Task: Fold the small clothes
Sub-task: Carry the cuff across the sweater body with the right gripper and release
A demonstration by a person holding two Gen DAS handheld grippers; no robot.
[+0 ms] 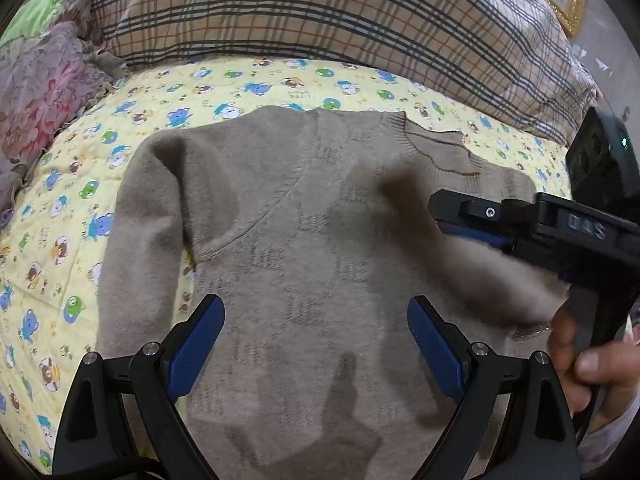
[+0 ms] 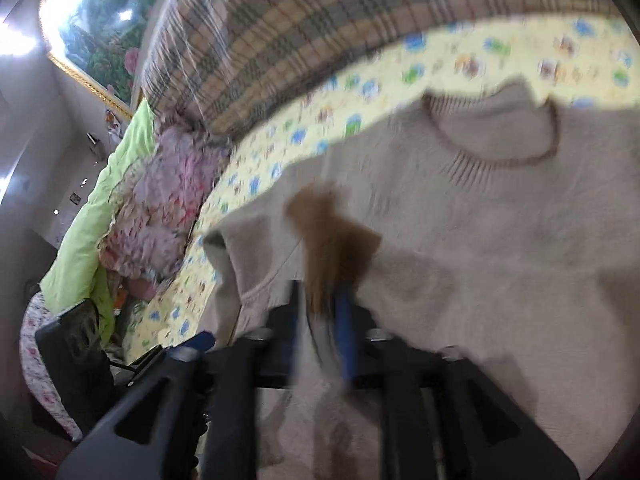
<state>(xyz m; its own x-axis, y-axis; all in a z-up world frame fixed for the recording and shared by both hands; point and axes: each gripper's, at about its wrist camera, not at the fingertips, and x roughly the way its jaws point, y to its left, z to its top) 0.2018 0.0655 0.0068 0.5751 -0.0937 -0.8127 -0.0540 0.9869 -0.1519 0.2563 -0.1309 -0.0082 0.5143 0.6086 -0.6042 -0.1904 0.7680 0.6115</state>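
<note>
I read this as the sleeve-folding step: the beige sweater (image 1: 304,216) lies flat, neck to the far side, on the yellow cartoon-print quilt (image 1: 52,264), with a plaid cushion (image 1: 304,12) behind it. My left gripper (image 1: 316,344) hangs over the near body of the sweater with its jaws spread wide and nothing between the blue pads (image 1: 200,340). My right gripper (image 2: 324,320) reaches in from the right over the chest; its jaws stand a narrow way apart with a strip of the knit running between them, the sleeve I think, though motion blur leaves me unable to say whether the pads actually press on it. Next I'd judge the sleeve needs laying straight across the chest, then the left sleeve (image 1: 136,216), lying along the body's left edge, wants the same treatment. The left wrist view gives me the whole garment, the untouched left sleeve and the hand (image 1: 580,356) gripping the right tool's handle; the right wrist view alone shows the ribbed collar (image 2: 492,148) clearly and the cloth in the jaws.
</note>
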